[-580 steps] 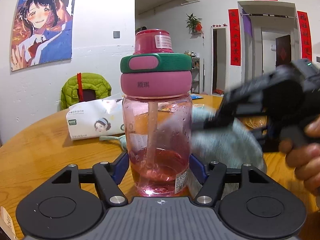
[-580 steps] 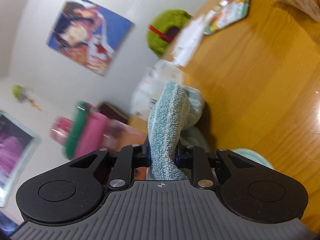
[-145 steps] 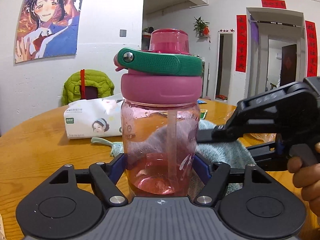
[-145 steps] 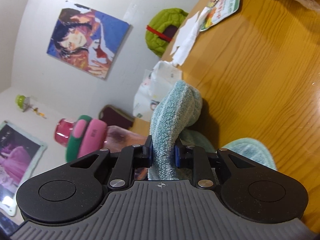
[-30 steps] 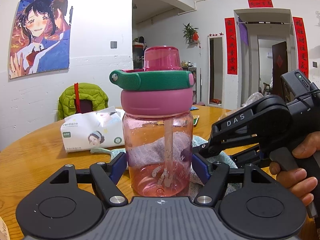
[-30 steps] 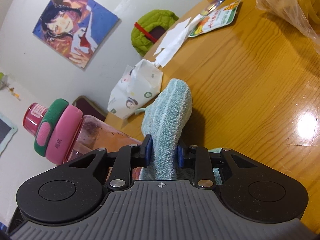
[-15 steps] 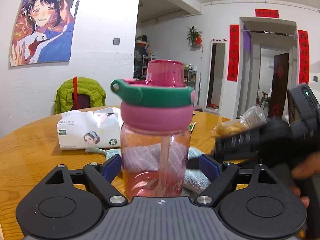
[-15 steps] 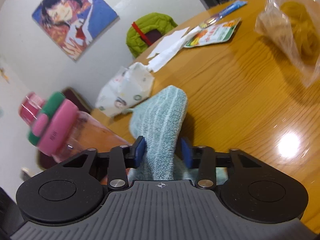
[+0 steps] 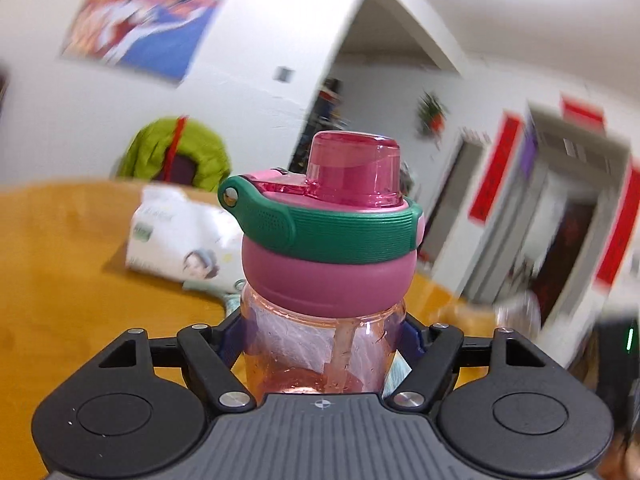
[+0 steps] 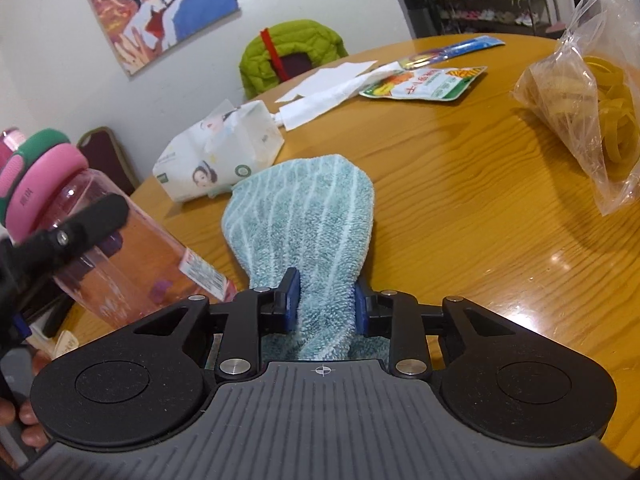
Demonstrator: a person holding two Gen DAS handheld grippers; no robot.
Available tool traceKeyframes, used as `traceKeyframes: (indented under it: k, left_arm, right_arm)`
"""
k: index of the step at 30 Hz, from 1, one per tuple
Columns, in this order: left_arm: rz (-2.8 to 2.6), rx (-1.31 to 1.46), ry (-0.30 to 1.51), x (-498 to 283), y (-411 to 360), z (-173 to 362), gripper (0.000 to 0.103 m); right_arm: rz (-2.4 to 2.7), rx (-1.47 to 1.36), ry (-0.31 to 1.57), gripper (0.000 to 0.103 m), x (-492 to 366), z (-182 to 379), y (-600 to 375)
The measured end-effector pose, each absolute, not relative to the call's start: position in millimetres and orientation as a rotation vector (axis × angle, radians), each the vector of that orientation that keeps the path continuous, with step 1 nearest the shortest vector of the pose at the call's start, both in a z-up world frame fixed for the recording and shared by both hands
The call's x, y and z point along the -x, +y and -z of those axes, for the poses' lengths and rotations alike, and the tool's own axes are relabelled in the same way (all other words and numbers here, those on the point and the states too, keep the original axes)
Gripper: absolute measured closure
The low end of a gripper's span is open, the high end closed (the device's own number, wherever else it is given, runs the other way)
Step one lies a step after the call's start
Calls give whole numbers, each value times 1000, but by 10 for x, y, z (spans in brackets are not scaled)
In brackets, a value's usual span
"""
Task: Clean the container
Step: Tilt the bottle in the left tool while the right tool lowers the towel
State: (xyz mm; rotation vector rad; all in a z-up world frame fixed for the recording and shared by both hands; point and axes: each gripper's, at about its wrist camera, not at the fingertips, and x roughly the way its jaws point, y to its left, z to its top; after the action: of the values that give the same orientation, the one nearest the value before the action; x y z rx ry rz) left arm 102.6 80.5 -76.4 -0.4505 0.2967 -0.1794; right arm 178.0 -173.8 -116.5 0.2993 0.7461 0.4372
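1. Left gripper [image 9: 322, 344] is clamped on the bottle [image 9: 328, 280], centre of the left view, lid up. Judged reason: keeps the body steady and its sides exposed for wiping.
2. Right gripper [image 10: 324, 306] has its jaws part open, with the cloth [image 10: 304, 216] bunched between the pads and fanning onto the table [image 10: 480, 208], mid-frame. Grip looks loose; cloth likely being released.
3. In the right view the bottle sits at left edge, tilted, beside the cloth, not touching it.

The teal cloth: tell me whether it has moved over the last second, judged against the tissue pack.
Yes. The teal cloth has come off the pink bottle and now lies spread flat on the table, below the tissue pack; the right gripper's jaws have widened.
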Motion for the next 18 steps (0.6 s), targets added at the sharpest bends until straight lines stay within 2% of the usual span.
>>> traceKeyframes:
  k: [6, 7, 9, 18]
  left_arm:
    - [158, 694, 310, -1047, 1110, 864, 31]
    - [162, 723, 315, -1051, 1131, 877, 31]
    - [170, 781, 325, -1060, 1172, 904, 32]
    - [168, 789, 332, -1058, 1114, 867, 32]
  right_arm:
    - [-436, -351, 742, 67, -1757, 1224, -1693]
    - [-429, -355, 744, 73, -1751, 1223, -1671]
    - [-428, -356, 744, 77, -1725, 1224, -1601]
    - [-445, -548, 834, 81, -1614, 1295, -1702]
